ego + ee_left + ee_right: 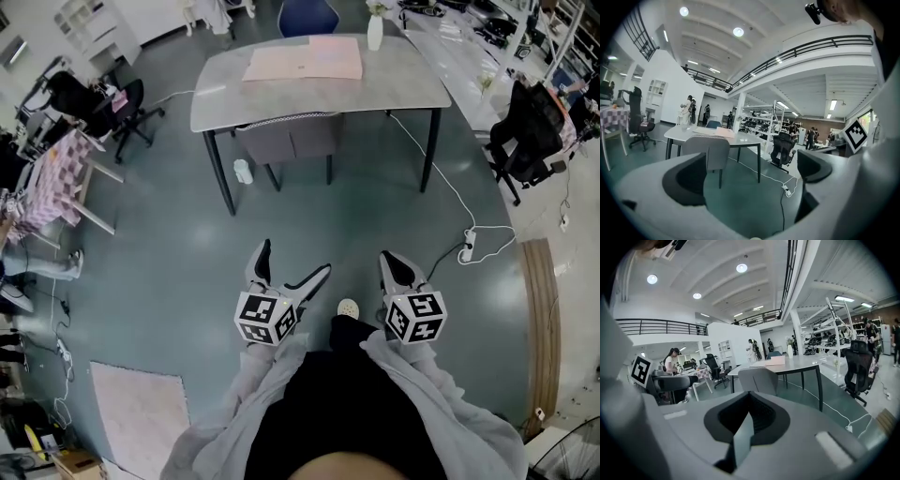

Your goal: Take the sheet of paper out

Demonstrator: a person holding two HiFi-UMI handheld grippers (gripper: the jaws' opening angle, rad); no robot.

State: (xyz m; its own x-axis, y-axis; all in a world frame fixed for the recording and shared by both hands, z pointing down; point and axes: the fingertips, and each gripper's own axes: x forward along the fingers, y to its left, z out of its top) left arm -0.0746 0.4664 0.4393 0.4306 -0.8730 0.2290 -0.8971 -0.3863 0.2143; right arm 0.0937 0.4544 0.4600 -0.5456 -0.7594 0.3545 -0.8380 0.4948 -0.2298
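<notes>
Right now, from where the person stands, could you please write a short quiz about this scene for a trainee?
1. True or false: the fingers of the left gripper stand apart.
2. Choose one: the pink papers lie on A) a sofa, B) the grey table, C) a cart.
3. Fill in the missing word: the right gripper is ____ (open or shut).
Key: 1 true; 2 B; 3 shut.
</notes>
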